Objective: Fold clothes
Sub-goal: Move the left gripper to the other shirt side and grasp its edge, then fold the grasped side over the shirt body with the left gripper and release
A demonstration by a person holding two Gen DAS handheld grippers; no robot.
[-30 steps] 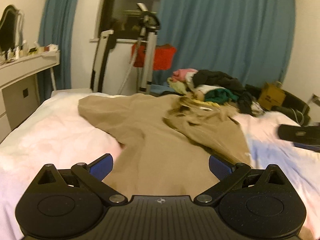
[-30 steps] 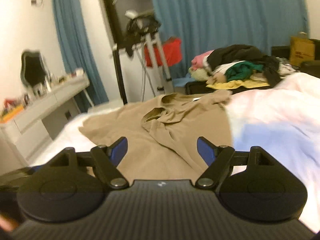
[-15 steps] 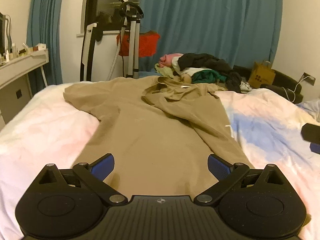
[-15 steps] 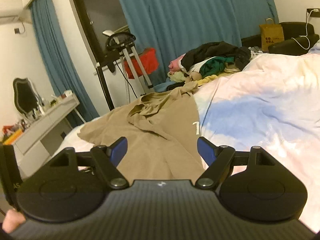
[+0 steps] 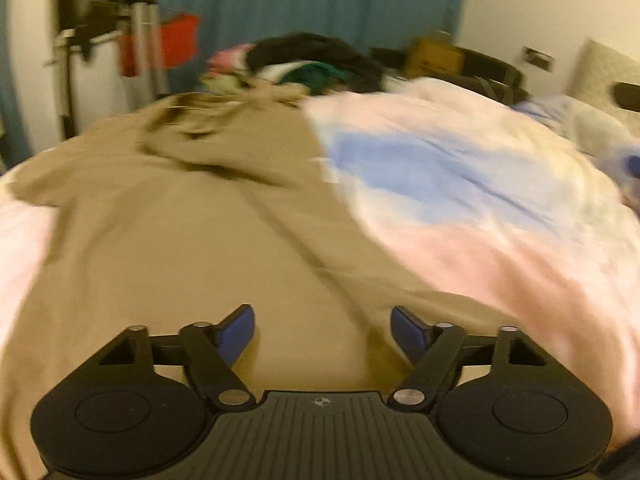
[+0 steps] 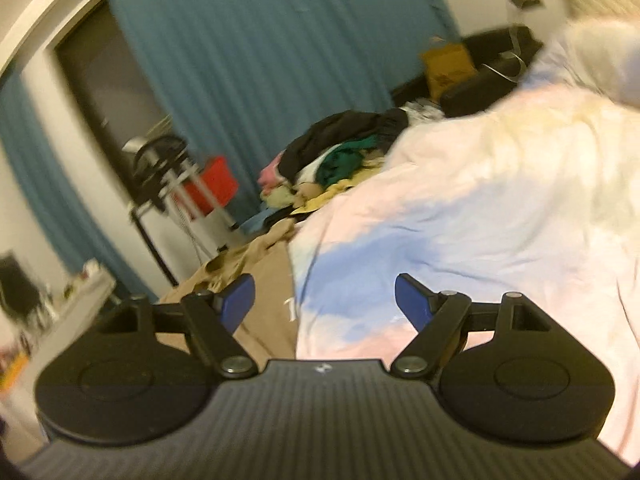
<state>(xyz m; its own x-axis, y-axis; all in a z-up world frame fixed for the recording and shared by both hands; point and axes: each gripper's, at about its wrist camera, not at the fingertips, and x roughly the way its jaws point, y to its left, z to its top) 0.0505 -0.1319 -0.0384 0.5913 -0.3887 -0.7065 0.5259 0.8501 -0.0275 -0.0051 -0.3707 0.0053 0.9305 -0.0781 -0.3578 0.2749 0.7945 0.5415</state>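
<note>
Both grippers hold nothing: left gripper (image 5: 322, 330), jaws just narrowing yet apart, hangs over the tan shirt (image 5: 168, 248); right gripper (image 6: 324, 300), wide, faces the shirt's edge and pastel duvet (image 6: 460, 216). Beyond, 1 clothes pile (image 6: 340, 152).

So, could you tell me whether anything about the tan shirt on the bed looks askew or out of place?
Yes. The tan shirt lies spread on the bed, but its upper right part near the collar is folded over and bunched in wrinkles instead of lying flat. The picture is blurred, so finer detail is unclear.
</note>
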